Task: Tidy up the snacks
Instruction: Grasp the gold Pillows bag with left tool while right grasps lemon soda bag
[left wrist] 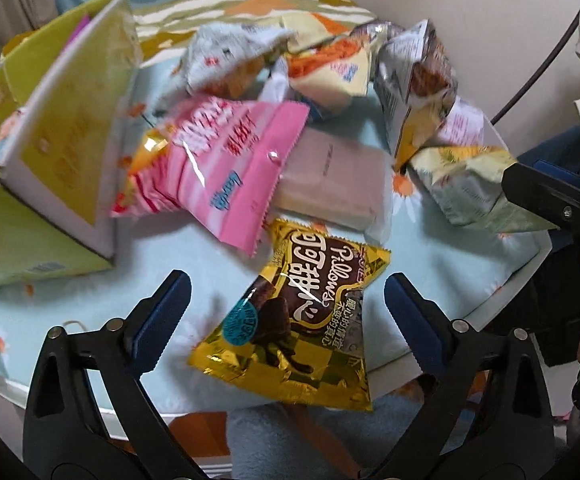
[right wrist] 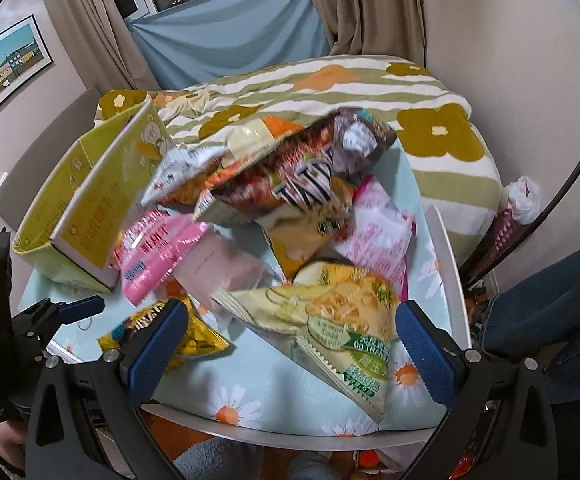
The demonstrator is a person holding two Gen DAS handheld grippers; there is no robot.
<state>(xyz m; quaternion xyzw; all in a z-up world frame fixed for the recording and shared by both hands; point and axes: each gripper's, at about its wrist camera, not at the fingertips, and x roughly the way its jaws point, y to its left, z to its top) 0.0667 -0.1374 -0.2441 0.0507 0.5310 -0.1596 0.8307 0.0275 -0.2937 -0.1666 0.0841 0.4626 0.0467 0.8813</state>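
Observation:
A pile of snack packs lies on a small table with a pale blue daisy cloth [left wrist: 442, 264]. My left gripper [left wrist: 288, 320] is open, its jaws either side of a gold and brown chocolate pack [left wrist: 298, 320] at the table's front edge. That pack also shows in the right wrist view [right wrist: 198, 340]. My right gripper [right wrist: 290, 344] is open around a pale yellow lemon snack pack [right wrist: 330, 320], not touching it. A pink pack [left wrist: 226, 168] and a mauve flat pack [left wrist: 330, 180] lie mid table. An open yellow-green box [left wrist: 62, 152] stands at the left.
Several more packs are heaped at the back [right wrist: 290, 184]. A flowered quilt [right wrist: 430, 120] lies behind the table. Curtains and a blue sheet [right wrist: 230, 36] hang at the back. The right gripper's body [left wrist: 562, 208] shows at the right of the left wrist view.

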